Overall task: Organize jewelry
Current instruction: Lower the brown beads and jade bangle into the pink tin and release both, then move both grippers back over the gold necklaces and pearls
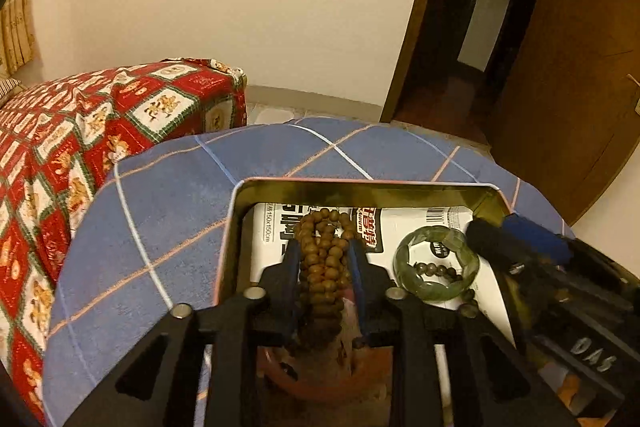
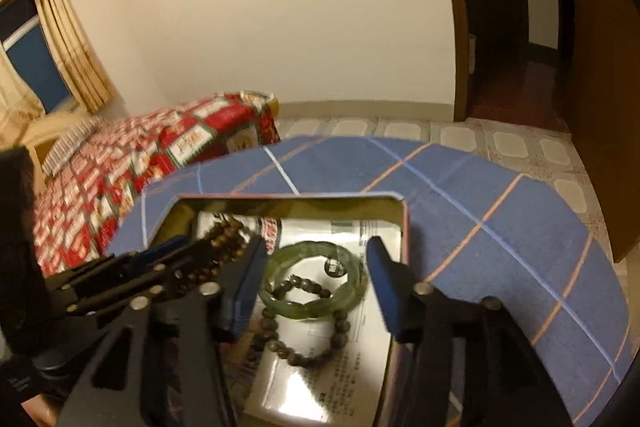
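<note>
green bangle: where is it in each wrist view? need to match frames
Left wrist: green bangle lies right of centre inside the tin, right of the left gripper, with the right gripper beside it.
Right wrist: the bangle is at centre, low between the right gripper's open fingers, apart from both.
Shared landmark: the dark bead bracelet overlapping the bangle's near side.

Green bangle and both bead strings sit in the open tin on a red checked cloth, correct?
Not quite. The tin rests on a blue checked cloth, as the right wrist view shows. The green bangle and both bead strings are in it.
</note>
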A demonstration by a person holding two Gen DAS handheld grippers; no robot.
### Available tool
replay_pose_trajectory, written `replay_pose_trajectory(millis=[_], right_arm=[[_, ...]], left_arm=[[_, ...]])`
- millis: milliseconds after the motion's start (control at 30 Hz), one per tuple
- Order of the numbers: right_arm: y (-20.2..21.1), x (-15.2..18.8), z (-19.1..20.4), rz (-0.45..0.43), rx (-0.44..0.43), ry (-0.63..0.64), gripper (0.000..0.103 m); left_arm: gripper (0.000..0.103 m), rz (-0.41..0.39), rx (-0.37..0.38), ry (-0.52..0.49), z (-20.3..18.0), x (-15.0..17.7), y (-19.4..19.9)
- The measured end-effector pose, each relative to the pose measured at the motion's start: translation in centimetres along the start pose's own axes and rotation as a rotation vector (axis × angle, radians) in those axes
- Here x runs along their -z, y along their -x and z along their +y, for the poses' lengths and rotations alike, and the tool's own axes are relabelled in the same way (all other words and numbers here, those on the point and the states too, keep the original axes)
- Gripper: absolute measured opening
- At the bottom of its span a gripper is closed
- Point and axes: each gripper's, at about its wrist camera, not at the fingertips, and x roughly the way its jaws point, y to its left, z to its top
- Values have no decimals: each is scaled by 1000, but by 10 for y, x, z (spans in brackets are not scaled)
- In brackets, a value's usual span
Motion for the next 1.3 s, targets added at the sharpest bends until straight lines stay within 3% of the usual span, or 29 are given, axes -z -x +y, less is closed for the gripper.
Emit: replay_pose_trajectory(millis=[133,300,367,433,567,833,1300], right_arm=[[36,-4,2,-43,22,-5,56],[96,4,5,-142,23,-41,56],[109,11,8,-146,28,-44,56],[124,21,13,-137,12,-42,56],[144,42,25,-124,10,12,56],[177,94,40,-114,-27,37,56],[162,154,74,-18,-89,94,56]], left_arm=[[46,-41,-11,-31,1,-3,30],[49,-111,-20,-68,-1,6,87],[51,-148,-48,-76,2,16,112],[60,-186,-57,-59,6,33,140],[62,-223,-81,-34,12,68,178],[62,-193,-122,2,24,126,208],[62,-143,-142,37,39,194,213]])
